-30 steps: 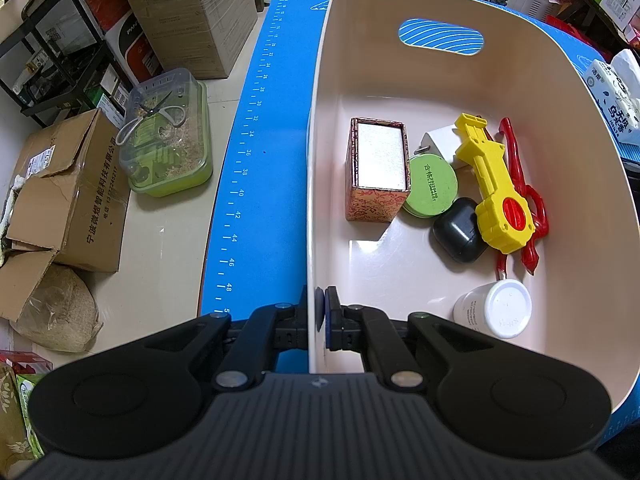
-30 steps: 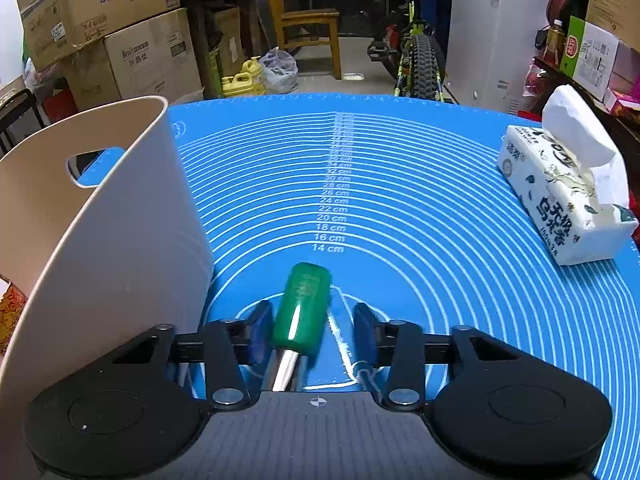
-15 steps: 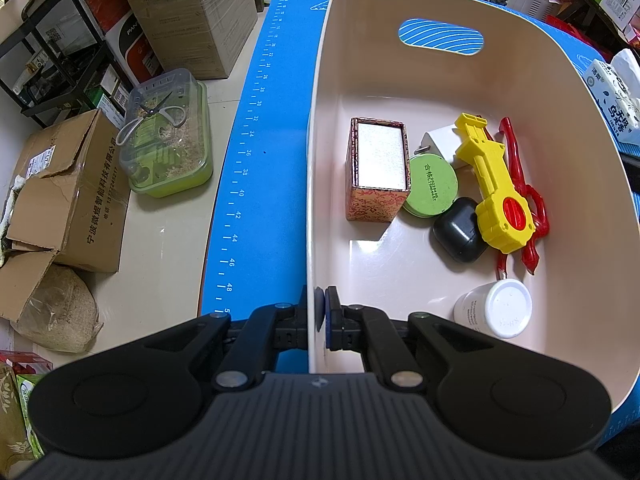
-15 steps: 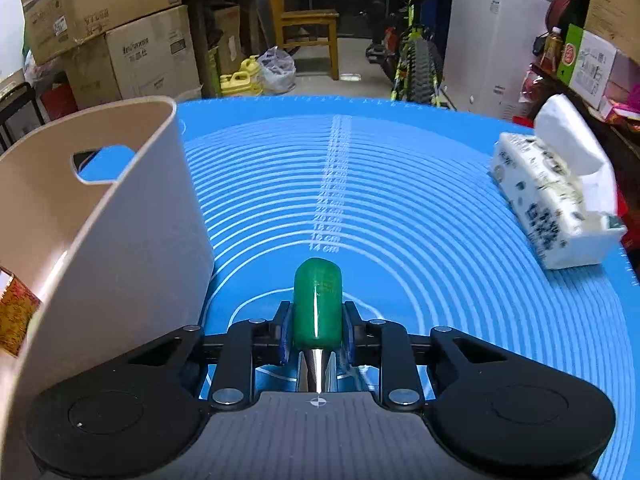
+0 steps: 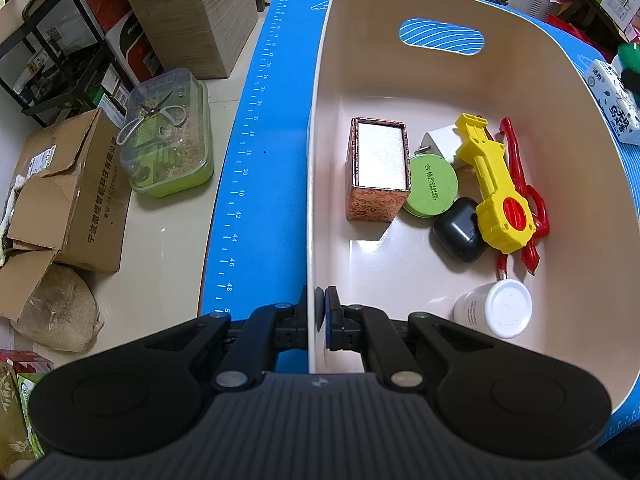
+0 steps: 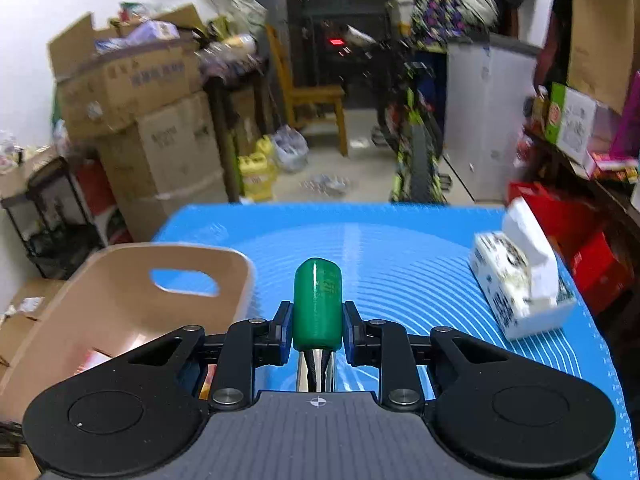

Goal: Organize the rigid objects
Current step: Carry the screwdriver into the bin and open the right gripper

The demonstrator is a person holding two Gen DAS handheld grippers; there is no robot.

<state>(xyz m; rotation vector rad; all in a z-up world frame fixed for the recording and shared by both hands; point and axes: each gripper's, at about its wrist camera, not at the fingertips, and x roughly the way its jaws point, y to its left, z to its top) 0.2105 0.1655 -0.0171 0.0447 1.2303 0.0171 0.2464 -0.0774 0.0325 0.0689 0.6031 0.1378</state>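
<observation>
Right wrist: right tool (image 6: 317, 330) clamped on green-handled screwdriver (image 6: 317, 307), now lifted off the mat (image 6: 400, 248); a second ago it lay there ungripped. Bin (image 6: 132, 304) at 9 o'clock, likely the drop next. Left tool (image 5: 321, 316) unchanged, pinching bin wall (image 5: 316, 160).

We see a cluttered storeroom: stacked cardboard boxes (image 6: 152, 128) at ten o'clock, a wooden chair (image 6: 312, 96) and bicycle (image 6: 416, 152) at twelve.
</observation>
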